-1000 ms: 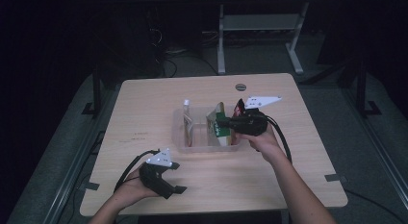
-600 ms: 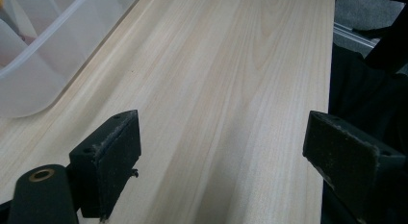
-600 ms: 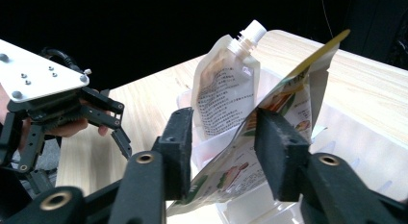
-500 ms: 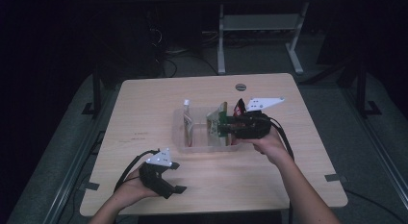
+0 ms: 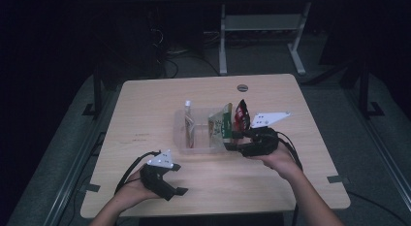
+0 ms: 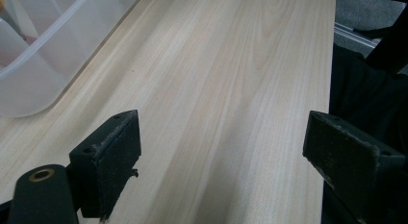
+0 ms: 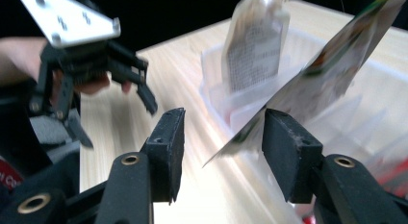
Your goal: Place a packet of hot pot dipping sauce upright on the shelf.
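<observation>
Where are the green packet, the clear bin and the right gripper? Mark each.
green packet (image 5: 220, 126), high view, on its printed face.
clear bin (image 5: 180, 137), high view, on its left wall.
right gripper (image 7: 219, 152), right gripper view, midway between its fingertips.

My high view sits above my side of the table (image 5: 145, 100), looking forward and down from well back. The left gripper view rides low on the left hand-held gripper (image 6: 219, 152), facing along bare wood, with the clear bin (image 6: 43, 51) just past its left jaw. The right gripper view looks along the right hand-held gripper (image 7: 221, 137), close up against that same bin (image 7: 337, 108), with the left hand-held gripper (image 7: 91, 60) beyond. All three share the bin and tabletop.
</observation>
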Motion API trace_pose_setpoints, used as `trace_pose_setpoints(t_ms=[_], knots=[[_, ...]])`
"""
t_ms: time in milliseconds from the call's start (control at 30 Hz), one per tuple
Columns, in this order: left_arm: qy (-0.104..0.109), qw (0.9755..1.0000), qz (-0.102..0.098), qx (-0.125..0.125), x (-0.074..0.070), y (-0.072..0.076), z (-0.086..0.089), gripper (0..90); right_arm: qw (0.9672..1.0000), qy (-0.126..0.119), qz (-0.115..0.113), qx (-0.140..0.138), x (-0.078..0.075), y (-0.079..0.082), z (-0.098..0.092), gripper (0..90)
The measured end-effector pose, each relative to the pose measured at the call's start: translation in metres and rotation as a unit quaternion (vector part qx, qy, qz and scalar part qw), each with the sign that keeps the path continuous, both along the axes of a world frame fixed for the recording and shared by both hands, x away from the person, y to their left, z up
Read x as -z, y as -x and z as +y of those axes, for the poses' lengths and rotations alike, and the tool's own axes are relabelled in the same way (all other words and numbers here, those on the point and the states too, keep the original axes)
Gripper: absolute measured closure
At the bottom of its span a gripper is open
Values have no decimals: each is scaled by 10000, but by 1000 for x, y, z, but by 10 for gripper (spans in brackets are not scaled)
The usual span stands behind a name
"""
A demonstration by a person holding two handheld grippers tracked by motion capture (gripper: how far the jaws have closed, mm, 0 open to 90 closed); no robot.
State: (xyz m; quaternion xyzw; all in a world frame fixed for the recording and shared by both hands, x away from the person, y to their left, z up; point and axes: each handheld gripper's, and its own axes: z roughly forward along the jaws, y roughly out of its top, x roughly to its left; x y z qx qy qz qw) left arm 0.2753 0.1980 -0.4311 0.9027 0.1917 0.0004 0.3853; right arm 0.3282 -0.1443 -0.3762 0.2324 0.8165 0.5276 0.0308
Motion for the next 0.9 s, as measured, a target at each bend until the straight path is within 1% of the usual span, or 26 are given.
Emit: trace_pose_setpoints(t_ms=[67, 167, 267, 333, 400, 433, 500, 600, 633, 733, 900], knots=[[21, 10000, 6, -10, 0, 0, 0, 127, 10000, 70, 13, 3, 3, 4, -2, 491], [12, 10000, 28, -23, 0, 0, 0, 127, 9999, 116, 96, 8, 10, 9, -5, 491], [-23, 10000, -4, 22, 0, 0, 0, 127, 9997, 193, 174, 28, 17, 12, -8, 505], [-20, 10000, -13, 28, -1, 0, 1, 127, 9994, 250, 215, -44, 21, 15, -9, 607], [-29, 10000, 1, 21, 0, 0, 1, 127, 9991, 320, 254, -137, 24, 19, -11, 745], [-34, 10000, 4, 17, 0, 0, 1, 128, 9989, 330, 231, -248, 27, 20, -11, 819], [-21, 10000, 7, 4, 0, 0, 1, 128, 9988, 310, 183, -338, 28, 22, -10, 884], [6, 10000, -9, -4, 0, 0, 1, 128, 9985, 118, 105, -532, 24, 21, -8, 898], [1, 10000, -13, -4, 0, 0, 1, 128, 9984, 89, 75, -561, 22, 20, -7, 898], [10, 10000, -1, -21, 0, 0, 1, 128, 9984, 41, -9, -558, 19, 17, -4, 898], [48, 10000, 21, -52, 0, 1, 0, 128, 9983, -152, -69, -551, 11, 9, -3, 898]])
